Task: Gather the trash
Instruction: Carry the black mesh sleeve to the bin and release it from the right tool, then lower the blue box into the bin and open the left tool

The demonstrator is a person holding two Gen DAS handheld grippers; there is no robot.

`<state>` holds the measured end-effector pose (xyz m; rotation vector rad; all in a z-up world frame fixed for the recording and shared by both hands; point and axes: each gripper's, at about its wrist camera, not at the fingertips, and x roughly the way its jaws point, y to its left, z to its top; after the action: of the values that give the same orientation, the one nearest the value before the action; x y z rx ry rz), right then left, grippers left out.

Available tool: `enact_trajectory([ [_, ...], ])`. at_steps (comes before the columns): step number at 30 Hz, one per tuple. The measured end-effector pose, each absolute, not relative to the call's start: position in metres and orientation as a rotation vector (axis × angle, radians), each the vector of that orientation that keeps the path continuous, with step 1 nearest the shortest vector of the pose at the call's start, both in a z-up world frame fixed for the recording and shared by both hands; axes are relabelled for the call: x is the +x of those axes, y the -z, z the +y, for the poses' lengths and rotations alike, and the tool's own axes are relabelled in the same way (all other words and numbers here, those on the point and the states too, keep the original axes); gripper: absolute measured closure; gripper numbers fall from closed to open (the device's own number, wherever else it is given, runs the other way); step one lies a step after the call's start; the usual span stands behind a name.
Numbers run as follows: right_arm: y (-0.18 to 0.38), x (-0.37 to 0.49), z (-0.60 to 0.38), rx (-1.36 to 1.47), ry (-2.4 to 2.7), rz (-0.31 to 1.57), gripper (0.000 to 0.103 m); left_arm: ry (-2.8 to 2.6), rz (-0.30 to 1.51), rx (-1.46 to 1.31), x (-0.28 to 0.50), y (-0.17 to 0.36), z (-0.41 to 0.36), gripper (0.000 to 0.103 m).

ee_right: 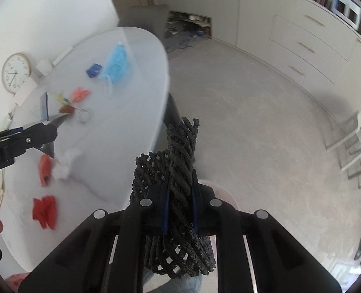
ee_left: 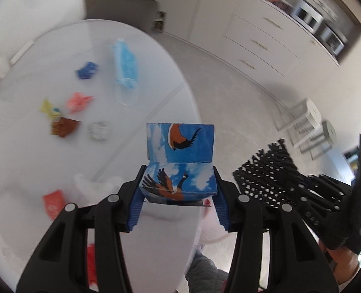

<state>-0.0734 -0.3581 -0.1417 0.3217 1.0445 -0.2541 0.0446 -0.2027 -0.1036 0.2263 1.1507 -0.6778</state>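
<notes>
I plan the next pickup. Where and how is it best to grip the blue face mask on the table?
Probably across the pleated middle of the blue face mask, coming from above. It lies flat on the white table, so no side gives an edge to catch; the thin ear loops near the small blue wrapper look too slack to hold.

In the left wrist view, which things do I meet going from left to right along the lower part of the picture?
Red wrapper → white crumpled paper → left gripper holding the bird box → black mesh in the right gripper.
</notes>
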Motion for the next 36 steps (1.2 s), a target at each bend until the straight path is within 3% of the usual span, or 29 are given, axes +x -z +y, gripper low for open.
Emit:
enact_trajectory([
  [9,0.230,-0.105,-0.384,0.398,0.306,1.125,0.087,0.790,1.203,0.348,-0.026,0.127,-0.256,0.055],
  [17,0.282,-0.096,-0.379,0.413,0.265,1.171,0.084,0.759,1.214,0.402,-0.035,0.137,-0.257,0.055],
  [22,0.281,-0.097,-0.378,0.420,0.263,1.177,0.063,0.750,1.226,0.407,-0.037,0.144,-0.254,0.055],
  [28,0.274,-0.101,-0.381,0.425,0.281,1.172,0.048,0.747,1.240,0.412,-0.035,0.151,-0.255,0.055],
  [36,0.263,-0.104,-0.383,0.414,0.288,1.155,0.039,0.738,1.246,0.429,-0.035,0.156,-0.257,0.054],
])
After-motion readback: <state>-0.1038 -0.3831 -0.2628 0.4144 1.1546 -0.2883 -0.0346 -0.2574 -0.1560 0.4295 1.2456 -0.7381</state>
